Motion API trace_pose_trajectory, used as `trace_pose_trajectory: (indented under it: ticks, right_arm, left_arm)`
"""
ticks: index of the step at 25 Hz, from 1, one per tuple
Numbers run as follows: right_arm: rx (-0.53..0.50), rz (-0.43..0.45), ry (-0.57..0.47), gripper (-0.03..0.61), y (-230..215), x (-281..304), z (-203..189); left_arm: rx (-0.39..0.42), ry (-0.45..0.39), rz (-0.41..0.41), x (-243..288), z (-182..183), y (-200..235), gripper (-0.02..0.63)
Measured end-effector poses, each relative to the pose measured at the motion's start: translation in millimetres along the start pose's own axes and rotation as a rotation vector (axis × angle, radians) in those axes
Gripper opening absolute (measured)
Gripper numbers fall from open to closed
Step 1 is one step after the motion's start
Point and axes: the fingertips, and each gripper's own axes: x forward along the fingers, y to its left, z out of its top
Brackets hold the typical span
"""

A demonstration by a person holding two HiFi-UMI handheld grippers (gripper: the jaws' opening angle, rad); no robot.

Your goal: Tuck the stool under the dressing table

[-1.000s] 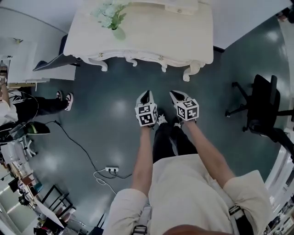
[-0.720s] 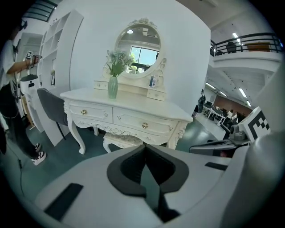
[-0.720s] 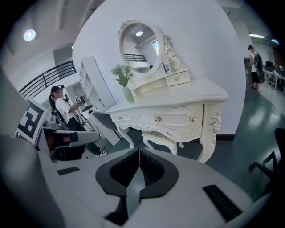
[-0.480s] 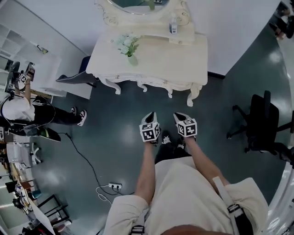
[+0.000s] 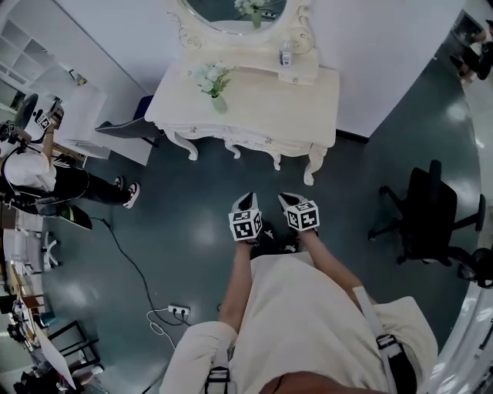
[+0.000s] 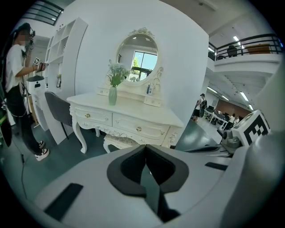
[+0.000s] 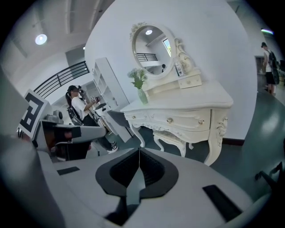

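The white dressing table [image 5: 308,92] with its oval mirror [image 5: 235,11] stands against the wall ahead. The white cushioned stool [image 6: 119,140] sits under it, between the table legs, and also shows as the stool [image 7: 171,135] in the right gripper view; the tabletop hides most of it in the head view. My left gripper [image 5: 248,200] and right gripper [image 5: 286,198] hover side by side over the floor, a short way in front of the table. The left gripper [image 6: 146,147] and right gripper [image 7: 139,150] are both shut, with nothing between the jaws.
A vase of flowers [image 5: 214,83] and a small bottle [image 5: 286,55] stand on the table. A grey chair [image 5: 123,129] and white shelf [image 5: 77,115] are left of it. A person [image 5: 42,173] stands far left. A black office chair [image 5: 427,219] is right. A power strip [image 5: 179,310] lies on the floor.
The head view has lifted, so more of the table and its mirror shows. Both grippers stay shut and side by side, and sit lower in the picture.
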Motion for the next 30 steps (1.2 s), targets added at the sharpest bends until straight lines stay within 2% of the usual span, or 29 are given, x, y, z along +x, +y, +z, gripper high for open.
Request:
trace_pose_trajectory:
  ticks: [8, 18, 24, 30]
  right_arm:
    - [-0.061, 0.055, -0.008, 0.044, 13, -3, 5]
    - [-0.038, 0.016, -0.018, 0.044, -2, -13, 3]
    - [0.017, -0.012, -0.053, 0.044, -22, -21, 10]
    - [-0.014, -0.003, -0.056, 0.044, -14, -22, 11]
  left_arm:
    - [0.015, -0.006, 0.022, -7, -1, 0, 0.015]
    - [0.014, 0.002, 0.021, -7, -4, 0, 0.015]
    - [0.018, -0.009, 0.012, -7, 1, -5, 0.015]
    - [0.022, -0.007, 0.007, -8, -3, -5, 0.015]
